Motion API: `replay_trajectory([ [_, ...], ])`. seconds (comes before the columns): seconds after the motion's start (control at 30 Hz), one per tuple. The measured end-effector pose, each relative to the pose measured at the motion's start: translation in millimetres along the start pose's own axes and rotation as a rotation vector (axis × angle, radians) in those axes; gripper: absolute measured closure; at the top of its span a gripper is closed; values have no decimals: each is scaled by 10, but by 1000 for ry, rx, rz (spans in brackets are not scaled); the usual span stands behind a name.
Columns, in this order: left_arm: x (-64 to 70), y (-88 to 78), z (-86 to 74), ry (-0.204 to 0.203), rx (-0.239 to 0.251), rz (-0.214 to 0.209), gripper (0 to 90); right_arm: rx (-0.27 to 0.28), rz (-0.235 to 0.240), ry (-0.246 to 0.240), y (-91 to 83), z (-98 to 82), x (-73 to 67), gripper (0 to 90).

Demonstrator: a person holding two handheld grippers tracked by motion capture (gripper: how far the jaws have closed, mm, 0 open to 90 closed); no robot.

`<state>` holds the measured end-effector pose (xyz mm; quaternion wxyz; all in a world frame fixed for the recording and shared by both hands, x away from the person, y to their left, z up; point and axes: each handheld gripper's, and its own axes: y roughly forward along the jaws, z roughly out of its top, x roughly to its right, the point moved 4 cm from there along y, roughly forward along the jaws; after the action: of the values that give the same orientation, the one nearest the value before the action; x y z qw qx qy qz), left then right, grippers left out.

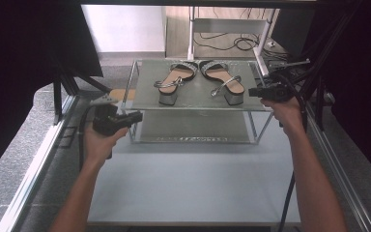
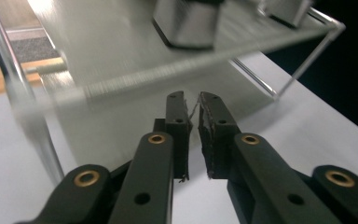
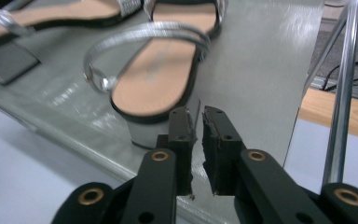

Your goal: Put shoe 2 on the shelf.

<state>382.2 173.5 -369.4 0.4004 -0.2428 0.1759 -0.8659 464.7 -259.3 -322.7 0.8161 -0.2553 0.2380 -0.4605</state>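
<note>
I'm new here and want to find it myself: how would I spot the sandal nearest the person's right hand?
Find the two-tier wire rack at the table's far end. On its top shelf stand two block-heeled sandals, toes together and heels towards the person. The right sandal is the one whose heel is nearest the right gripper; its silver ankle strap hangs over the tan insole.

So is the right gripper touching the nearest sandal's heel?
Apart: in the right gripper view the right gripper hangs nearly shut and empty, short of the sandal.
</note>
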Motion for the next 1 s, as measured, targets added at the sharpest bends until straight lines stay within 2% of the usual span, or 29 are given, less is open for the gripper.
replay_trajectory([
  [0.13,-76,158,233,4,-26,28,859,-11,-9,-15,60,-92,23,861],
  [0.23,-146,258,365,-27,-31,30,898,-18,-25,-24,108,-129,34,888],
  [0.3,-215,330,446,-31,-49,61,900,-17,-27,-17,146,-138,39,890],
  [0.43,-314,434,539,-70,-50,89,900,-21,-39,-18,214,-125,27,891],
  [0.53,-320,546,557,-53,-67,119,900,-15,-49,-24,268,-112,8,891],
  [0.67,-320,667,564,-62,-76,111,900,-14,-53,-13,357,-110,-8,892],
  [0.77,-308,763,562,-59,-89,99,900,-15,-75,-18,397,-116,-12,892],
  [0.97,-199,899,591,-72,-85,30,899,-14,-78,-20,412,-148,-10,892],
  [1.0,-187,918,591,-61,-88,52,900,-14,-79,-19,412,-155,-11,892],
])
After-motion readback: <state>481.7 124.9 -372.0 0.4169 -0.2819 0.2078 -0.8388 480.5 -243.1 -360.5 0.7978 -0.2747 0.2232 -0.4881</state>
